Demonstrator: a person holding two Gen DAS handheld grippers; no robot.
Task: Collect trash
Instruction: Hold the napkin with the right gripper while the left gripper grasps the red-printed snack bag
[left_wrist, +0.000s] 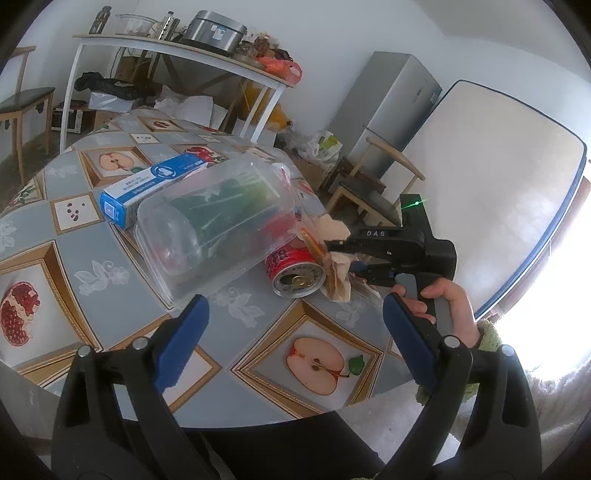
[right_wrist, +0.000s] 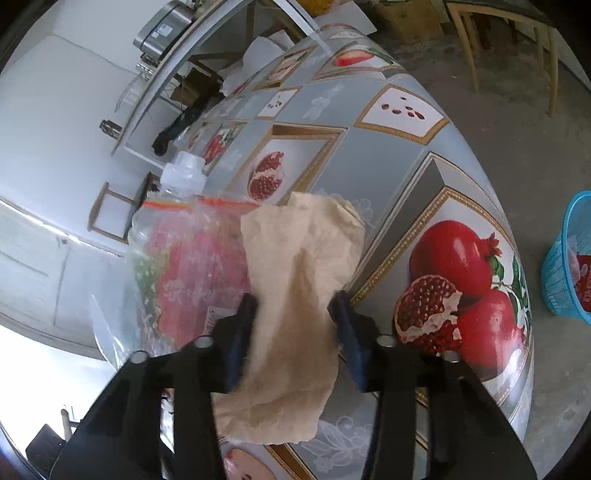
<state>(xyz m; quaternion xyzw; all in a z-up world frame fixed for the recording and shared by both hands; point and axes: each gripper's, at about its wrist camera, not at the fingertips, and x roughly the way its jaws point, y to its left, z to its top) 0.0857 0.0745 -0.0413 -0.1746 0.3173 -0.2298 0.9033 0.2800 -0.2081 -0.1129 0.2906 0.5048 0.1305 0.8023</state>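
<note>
Your tablecloth (left_wrist: 122, 258) is grey-blue with gold-framed white panels of red pomegranates and cut apples. At 12 o'clock from the red can (left_wrist: 295, 275) lies a clear jug (left_wrist: 214, 229) showing green inside; blue-and-white box (left_wrist: 151, 188) behind. Tan crumpled paper (right_wrist: 295, 295); turquoise basket (right_wrist: 569, 258) at 3 o'clock.

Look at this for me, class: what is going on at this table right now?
A person is clearing rubbish from a table with a handheld gripper in each hand. The right gripper has its jaws on either side of a crumpled brown paper, which lies beside a red can and a clear plastic jug on its side. The left gripper hangs open over the near edge, holding nothing. A blue basket stands on the floor nearby.
</note>
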